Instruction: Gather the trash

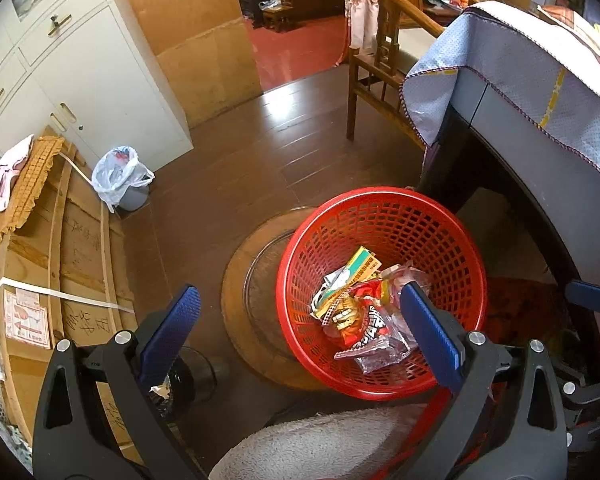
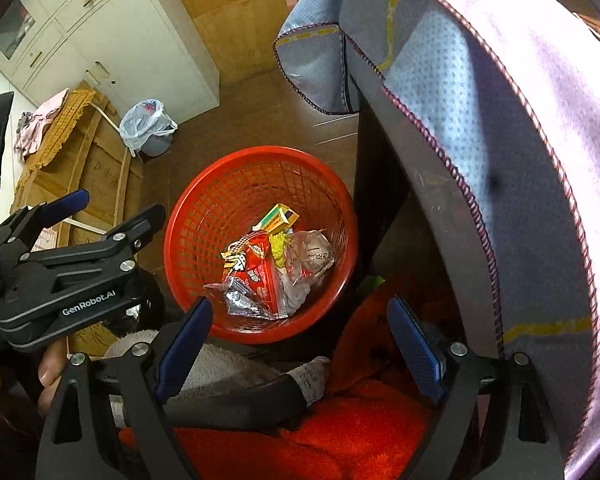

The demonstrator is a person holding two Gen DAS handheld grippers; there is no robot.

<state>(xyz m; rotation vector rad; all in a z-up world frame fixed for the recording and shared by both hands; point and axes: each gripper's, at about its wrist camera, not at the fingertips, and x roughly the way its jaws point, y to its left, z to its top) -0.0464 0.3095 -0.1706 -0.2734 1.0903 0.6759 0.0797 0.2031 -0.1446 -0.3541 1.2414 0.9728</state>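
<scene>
Both grippers are hovering over the red basket, tilted down toward it. Left gripper has its jaws spread wide with nothing between them, one blue ribbed pad hanging right over the trash. Right gripper is wide open and empty too, sitting a bit lower and nearer the table.

The basket's a round plastic lattice thing on the wood floor. Inside is a pile of wrappers: crinkly foil, shiny red snack packs, a clear bag, plus a small yellow-green carton. A dotted cloth with stitched edging drapes over the table.
</scene>
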